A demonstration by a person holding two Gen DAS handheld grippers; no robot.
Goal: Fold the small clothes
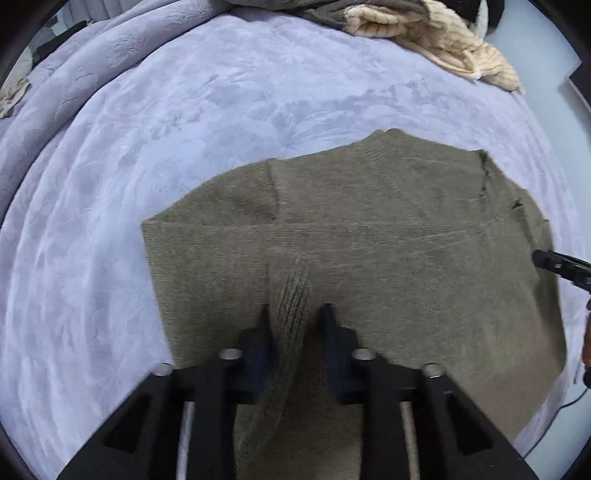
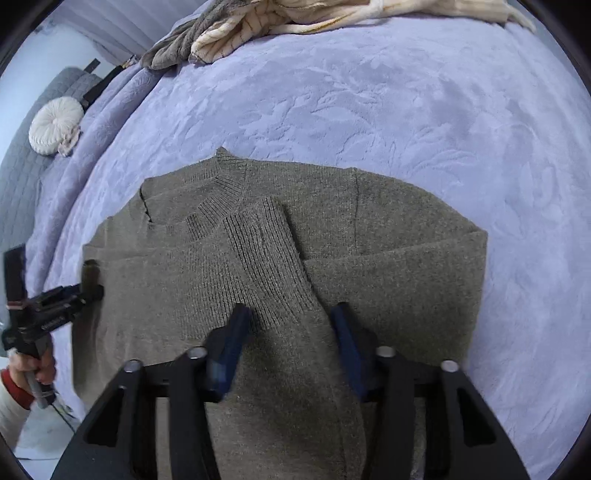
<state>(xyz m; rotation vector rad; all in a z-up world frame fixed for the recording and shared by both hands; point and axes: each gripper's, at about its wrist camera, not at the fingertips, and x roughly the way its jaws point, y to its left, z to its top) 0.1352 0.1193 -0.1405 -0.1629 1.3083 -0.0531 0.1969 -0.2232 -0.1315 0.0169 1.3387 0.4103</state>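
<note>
An olive-brown knit sweater [image 1: 388,229] lies flat on the lavender bedspread [image 1: 184,129], both sleeves folded in across its body. My left gripper [image 1: 295,310] hovers over its near hem; its jaws stand apart around a raised ribbed fold of the knit, and whether they pinch it is unclear. In the right wrist view the sweater [image 2: 388,221] shows its collar at the far left and a ribbed sleeve cuff in the middle. My right gripper [image 2: 291,310] is open above the lower sleeve and body. The left gripper also shows at that view's left edge [image 2: 86,284].
A pile of cream and grey-brown clothes [image 1: 424,33] lies at the far edge of the bed and also shows in the right wrist view [image 2: 258,22]. A round white cushion [image 2: 55,125] sits far left. The bed's edge and pale floor [image 1: 546,55] are at the right.
</note>
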